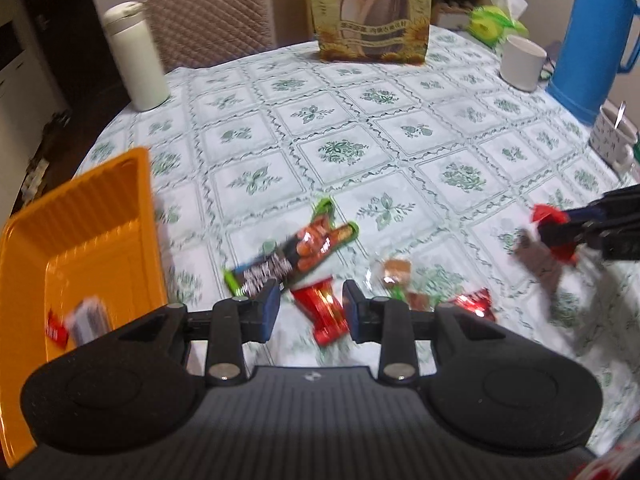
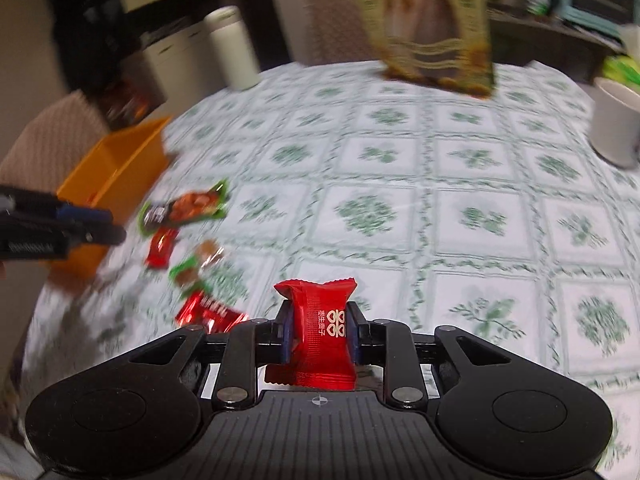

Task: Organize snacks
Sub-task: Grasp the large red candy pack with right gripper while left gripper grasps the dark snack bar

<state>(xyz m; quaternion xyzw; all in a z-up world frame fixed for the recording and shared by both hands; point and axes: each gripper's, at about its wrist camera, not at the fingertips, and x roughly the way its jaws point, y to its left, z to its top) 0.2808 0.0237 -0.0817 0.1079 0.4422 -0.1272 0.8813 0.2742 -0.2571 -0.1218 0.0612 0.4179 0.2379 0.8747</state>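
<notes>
My right gripper [image 2: 318,312] is shut on a red candy packet [image 2: 320,340], held above the flowered tablecloth [image 2: 400,200]. The left wrist view shows that gripper [image 1: 560,232] at the right, with the red packet [image 1: 546,214] in it. My left gripper [image 1: 310,300] hangs open over a red candy [image 1: 324,312] that lies on the cloth in line with the gap, apart from the pads. A long green and black snack packet [image 1: 296,256] lies just beyond. Small candies [image 1: 396,272] and another red one [image 1: 476,302] lie to the right. The orange tray [image 1: 100,220] at the left holds two packets [image 1: 84,320].
A tall sunflower-seed bag [image 1: 372,12] stands at the far edge, a white flask [image 1: 136,56] at the far left. A white mug [image 1: 522,62], a blue thermos [image 1: 588,40] and a patterned cup with a spoon [image 1: 612,136] stand at the right. A quilted chair [image 1: 208,12] is behind.
</notes>
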